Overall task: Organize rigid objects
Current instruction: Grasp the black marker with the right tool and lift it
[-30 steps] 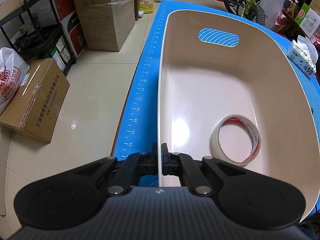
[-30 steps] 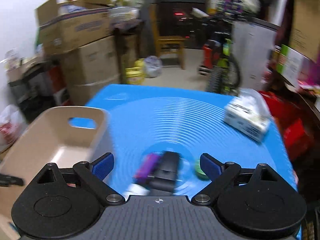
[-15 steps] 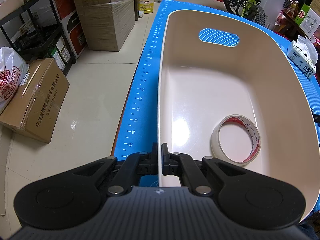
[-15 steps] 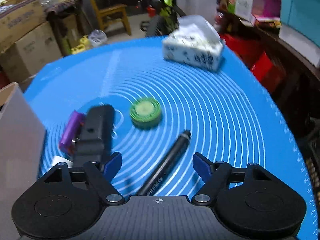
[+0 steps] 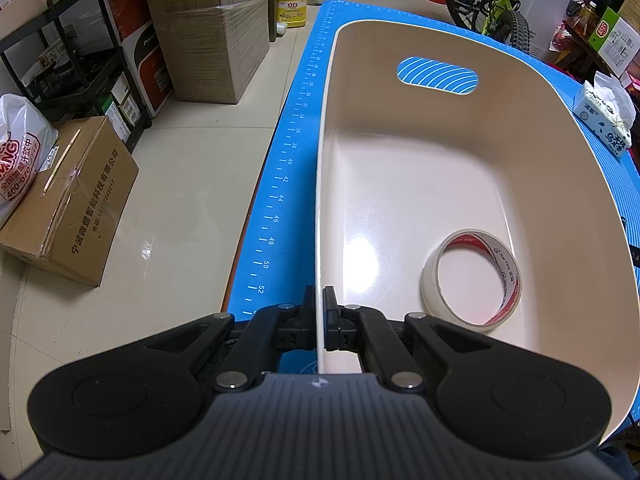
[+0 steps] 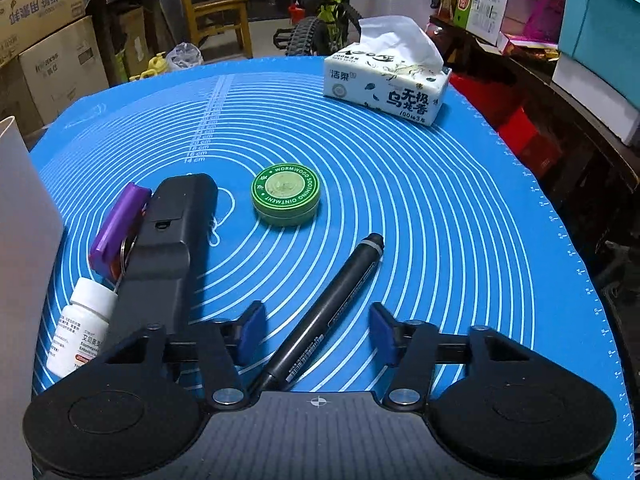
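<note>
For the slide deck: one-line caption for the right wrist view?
Right gripper fingers closing around a black marker on the blue mat, not yet pressing it.

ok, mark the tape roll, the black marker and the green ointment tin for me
tape roll (image 5: 508, 264): left wrist view, right side of the ring
black marker (image 6: 340, 292): right wrist view, middle of the barrel
green ointment tin (image 6: 285, 189): right wrist view, centre of the lid

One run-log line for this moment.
left gripper: shut on bin rim | right gripper: open, closing around marker | in bin: tape roll
</note>
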{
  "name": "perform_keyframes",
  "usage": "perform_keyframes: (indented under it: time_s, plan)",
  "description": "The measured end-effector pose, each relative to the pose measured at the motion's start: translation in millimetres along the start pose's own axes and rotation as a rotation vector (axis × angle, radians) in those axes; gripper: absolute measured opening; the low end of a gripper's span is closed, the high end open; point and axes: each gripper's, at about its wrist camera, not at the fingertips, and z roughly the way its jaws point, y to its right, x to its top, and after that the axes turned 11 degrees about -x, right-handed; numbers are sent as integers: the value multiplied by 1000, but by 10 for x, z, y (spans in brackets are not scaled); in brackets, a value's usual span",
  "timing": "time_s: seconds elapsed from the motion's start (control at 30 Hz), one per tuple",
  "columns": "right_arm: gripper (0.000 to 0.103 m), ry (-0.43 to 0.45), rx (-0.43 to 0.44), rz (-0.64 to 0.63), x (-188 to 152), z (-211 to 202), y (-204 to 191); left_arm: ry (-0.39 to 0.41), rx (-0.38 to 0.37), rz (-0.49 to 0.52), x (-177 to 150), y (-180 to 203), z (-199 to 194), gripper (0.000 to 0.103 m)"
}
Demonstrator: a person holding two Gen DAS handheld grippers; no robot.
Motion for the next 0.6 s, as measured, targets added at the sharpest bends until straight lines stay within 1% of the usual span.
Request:
perform_keyframes:
  time_s: [0.03,0.07,0.17,0.23,0.3,0.43,0.6]
  plan:
    - [41,3,-1,-1,3,-3,11,0,-1,-1,2,-1,0,3]
    - [37,1,-4,2,7,-7,22,-1,-1,-2,5,1,0,3]
    - [35,0,0,21,12,2,55,-1,-1,-1,6,0,0,3]
    - [32,3,0,22,7,-3,59,0,-4,-2,8,1,1,3]
    - [25,9,4,20,-15,-20,52,1,-5,-1,7,2,2,4]
    - [24,20,8,8,-30,-63,34,1,-6,-1,6,-3,3,3]
    - [24,64,6,8,-14,-158,34,1,-8,-1,-1,-9,2,4]
